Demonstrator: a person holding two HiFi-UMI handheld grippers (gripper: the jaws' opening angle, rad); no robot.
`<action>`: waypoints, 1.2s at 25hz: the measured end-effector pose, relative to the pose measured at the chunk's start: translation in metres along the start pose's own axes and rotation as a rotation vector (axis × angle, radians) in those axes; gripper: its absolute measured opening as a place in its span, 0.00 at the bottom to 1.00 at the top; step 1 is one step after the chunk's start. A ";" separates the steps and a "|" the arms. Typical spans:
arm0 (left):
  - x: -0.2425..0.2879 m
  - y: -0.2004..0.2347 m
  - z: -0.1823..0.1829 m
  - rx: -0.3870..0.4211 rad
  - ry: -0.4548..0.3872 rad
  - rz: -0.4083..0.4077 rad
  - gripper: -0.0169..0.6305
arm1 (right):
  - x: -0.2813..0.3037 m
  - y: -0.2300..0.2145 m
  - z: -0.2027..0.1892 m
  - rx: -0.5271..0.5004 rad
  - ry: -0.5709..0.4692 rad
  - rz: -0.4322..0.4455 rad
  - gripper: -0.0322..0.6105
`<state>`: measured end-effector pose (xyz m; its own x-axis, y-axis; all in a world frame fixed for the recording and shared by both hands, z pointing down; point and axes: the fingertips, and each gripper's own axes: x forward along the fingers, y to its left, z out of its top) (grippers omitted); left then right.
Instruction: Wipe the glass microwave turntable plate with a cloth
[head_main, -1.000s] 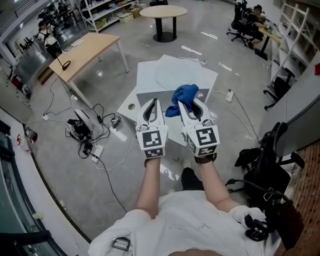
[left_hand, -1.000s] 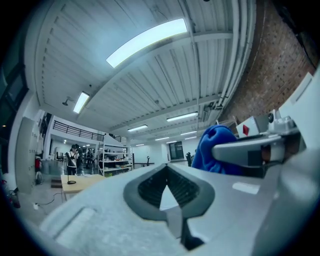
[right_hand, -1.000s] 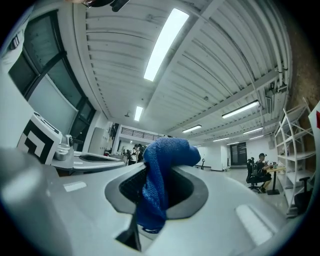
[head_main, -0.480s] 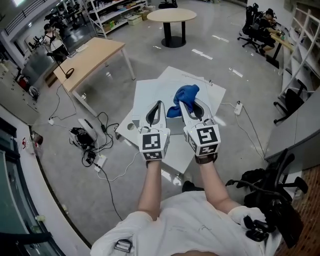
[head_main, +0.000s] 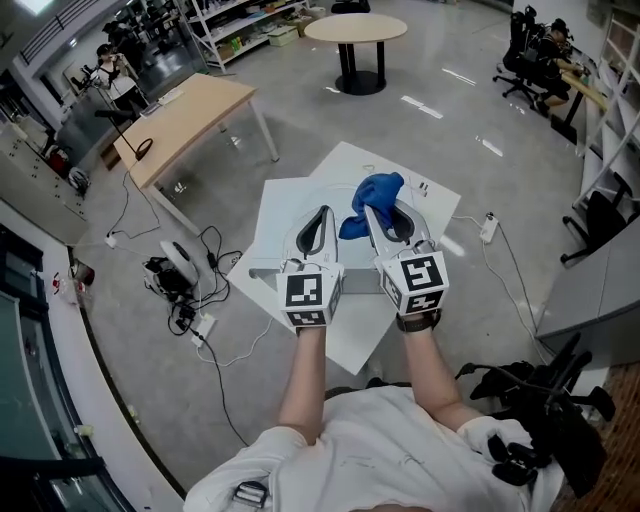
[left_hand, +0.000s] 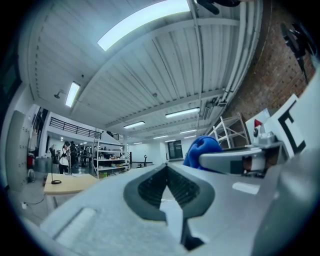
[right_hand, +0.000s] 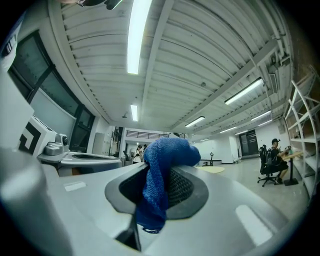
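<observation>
Glass turntable plate (head_main: 322, 192) is lying, only faintly visible, on the white table (head_main: 275, 215), right below both grippers. The right gripper (head_main: 385, 212) is clamping its fingers on the blue cloth (head_main: 375, 190), which is hanging nearest the plate. The left gripper (head_main: 322, 212) is holding its fingers together, empty. Lowering the cloth looks like the likely next move.

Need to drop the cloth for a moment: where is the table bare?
The table is bare at its near corner, below the grippers, and along its left edge. The middle is crowded: left gripper, right gripper with cloth.
</observation>
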<state>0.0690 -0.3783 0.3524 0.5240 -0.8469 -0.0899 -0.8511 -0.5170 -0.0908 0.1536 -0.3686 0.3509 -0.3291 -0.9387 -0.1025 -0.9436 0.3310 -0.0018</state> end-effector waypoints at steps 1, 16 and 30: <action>0.001 -0.001 -0.005 0.002 0.009 0.002 0.03 | 0.001 -0.004 -0.007 0.011 0.013 -0.002 0.19; 0.007 0.077 -0.140 -0.009 0.387 0.075 0.03 | 0.058 -0.032 -0.079 0.087 0.184 0.037 0.19; 0.020 0.084 -0.222 -0.008 0.705 -0.149 0.03 | 0.154 0.067 -0.131 -0.225 0.548 0.507 0.19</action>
<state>0.0018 -0.4663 0.5627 0.4926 -0.6445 0.5848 -0.7738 -0.6319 -0.0447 0.0354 -0.5036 0.4654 -0.6374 -0.6109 0.4697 -0.6383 0.7600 0.1222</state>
